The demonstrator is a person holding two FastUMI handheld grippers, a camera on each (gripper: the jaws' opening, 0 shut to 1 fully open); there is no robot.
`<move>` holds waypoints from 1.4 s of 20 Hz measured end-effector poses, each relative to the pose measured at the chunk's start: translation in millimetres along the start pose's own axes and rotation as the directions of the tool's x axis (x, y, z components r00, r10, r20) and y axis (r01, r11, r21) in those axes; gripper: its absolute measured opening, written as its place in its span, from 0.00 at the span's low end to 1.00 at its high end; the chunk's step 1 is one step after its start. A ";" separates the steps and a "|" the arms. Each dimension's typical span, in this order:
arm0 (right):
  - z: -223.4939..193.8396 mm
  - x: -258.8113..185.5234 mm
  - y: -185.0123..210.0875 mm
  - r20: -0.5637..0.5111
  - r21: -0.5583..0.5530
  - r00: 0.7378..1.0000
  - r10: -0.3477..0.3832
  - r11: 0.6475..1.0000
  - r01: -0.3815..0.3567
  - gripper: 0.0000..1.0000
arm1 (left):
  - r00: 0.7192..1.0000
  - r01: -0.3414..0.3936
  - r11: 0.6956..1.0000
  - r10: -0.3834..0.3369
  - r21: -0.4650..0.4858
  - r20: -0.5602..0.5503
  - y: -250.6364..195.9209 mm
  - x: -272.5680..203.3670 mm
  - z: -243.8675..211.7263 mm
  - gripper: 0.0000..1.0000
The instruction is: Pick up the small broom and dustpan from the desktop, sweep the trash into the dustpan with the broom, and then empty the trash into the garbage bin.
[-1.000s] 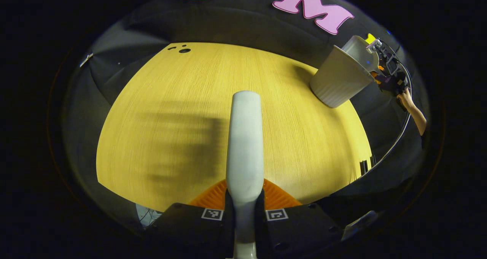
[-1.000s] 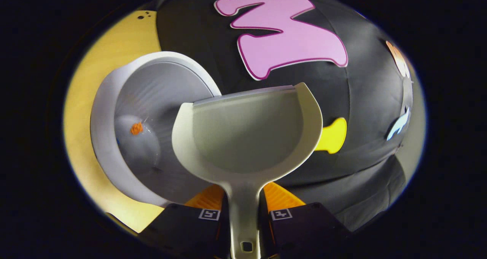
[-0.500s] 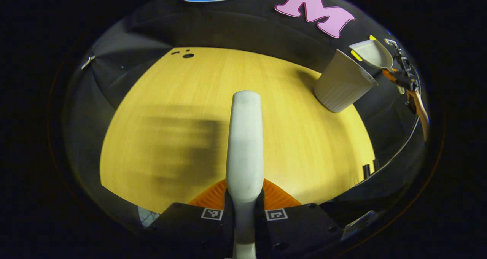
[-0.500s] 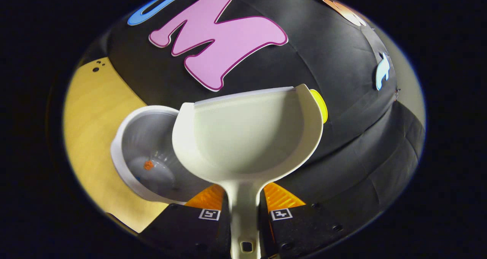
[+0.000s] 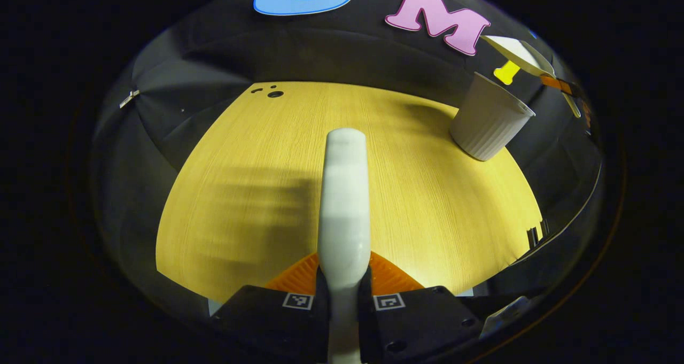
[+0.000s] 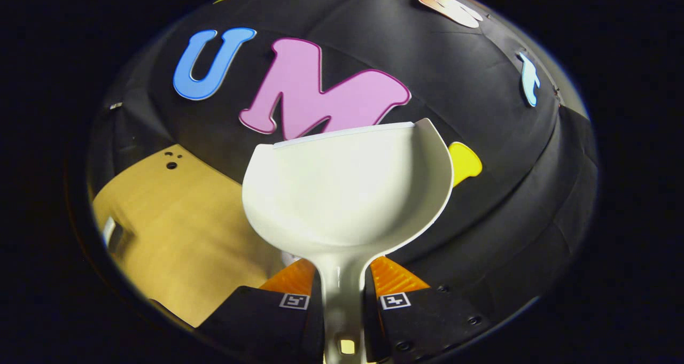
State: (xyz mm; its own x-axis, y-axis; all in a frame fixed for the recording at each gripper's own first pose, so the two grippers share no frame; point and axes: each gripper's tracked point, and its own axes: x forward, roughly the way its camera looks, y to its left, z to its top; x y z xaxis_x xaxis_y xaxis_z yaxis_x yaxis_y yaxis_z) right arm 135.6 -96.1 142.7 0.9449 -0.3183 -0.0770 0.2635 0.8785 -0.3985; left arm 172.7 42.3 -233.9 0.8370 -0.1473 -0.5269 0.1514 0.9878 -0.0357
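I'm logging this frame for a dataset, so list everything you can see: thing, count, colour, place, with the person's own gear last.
Desktop: one, yellow wood grain, below both grippers; small dark holes near its far edge.
Garbage bin: one, white, ribbed, upright on the far right of the desktop in the left gripper view.
Broom: one, white handle, pointing forward from the left gripper, above the desktop.
Dustpan: one, white, nothing in its scoop, raised in front of the booth wall.
Left gripper: one, shut on the broom.
Right gripper: one, shut on the dustpan's handle.
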 end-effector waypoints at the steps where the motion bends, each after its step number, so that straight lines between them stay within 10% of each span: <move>1: -1.5 -7.4 17.3 0.003 0.010 1.000 0.030 0.999 -0.030 0.33 | 1.000 0.001 1.000 -0.001 0.009 0.001 1.0 0.6 -1.7 0.27; 13: -144.9 -69.9 215.8 -0.230 0.141 0.903 0.363 0.931 -0.338 0.33 | 1.000 -0.015 1.000 0.015 0.011 -0.011 23.0 29.3 -11.7 0.27; 28: -286.0 -76.6 261.0 -0.456 0.509 0.748 0.482 0.831 -0.226 0.33 | 0.991 -0.101 0.987 0.111 0.126 -0.077 14.1 112.7 18.0 0.31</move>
State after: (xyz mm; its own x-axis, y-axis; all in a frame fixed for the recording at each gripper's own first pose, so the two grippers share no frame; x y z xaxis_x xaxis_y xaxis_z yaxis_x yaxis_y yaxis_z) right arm 76.3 55.7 -216.8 0.7455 0.0232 -0.6661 0.1045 0.9830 0.1512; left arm 278.6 38.8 -278.5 0.8055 -0.0327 -0.5916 0.1315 0.9834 0.1248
